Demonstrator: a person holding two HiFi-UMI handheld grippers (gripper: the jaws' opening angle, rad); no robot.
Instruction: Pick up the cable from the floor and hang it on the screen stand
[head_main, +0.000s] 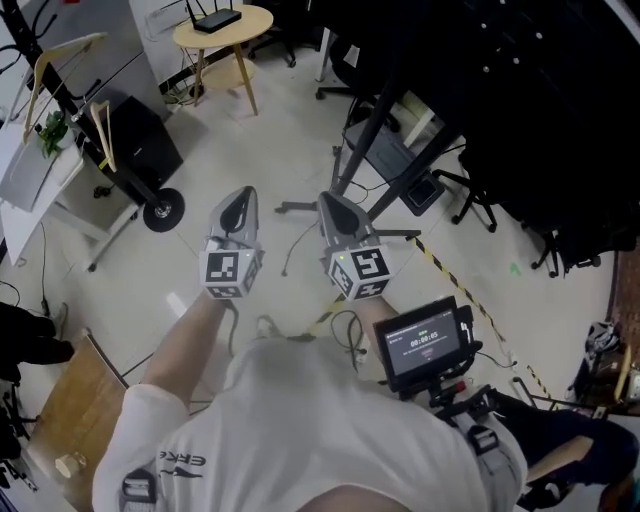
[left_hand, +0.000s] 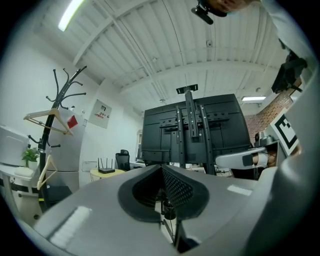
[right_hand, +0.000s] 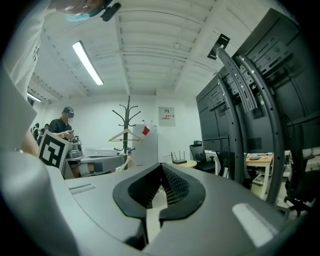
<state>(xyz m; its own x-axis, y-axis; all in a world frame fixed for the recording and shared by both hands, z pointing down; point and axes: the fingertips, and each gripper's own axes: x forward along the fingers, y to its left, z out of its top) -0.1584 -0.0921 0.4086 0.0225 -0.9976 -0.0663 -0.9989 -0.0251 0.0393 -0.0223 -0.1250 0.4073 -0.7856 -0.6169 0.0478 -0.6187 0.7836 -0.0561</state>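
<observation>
Overhead, in the head view, the cable (head_main: 292, 248) lay on the floor by the foot of the screen stand (head_main: 372, 140), just ahead of my left claw (head_main: 238, 203) and right claw (head_main: 336, 205), and neither touched it. In the left gripper view the jaws were pressed together on nothing, with the screen stand straight ahead. In the right gripper view the jaws were likewise closed and empty, so I judged the pickup and the hanging both yet to do.
</observation>
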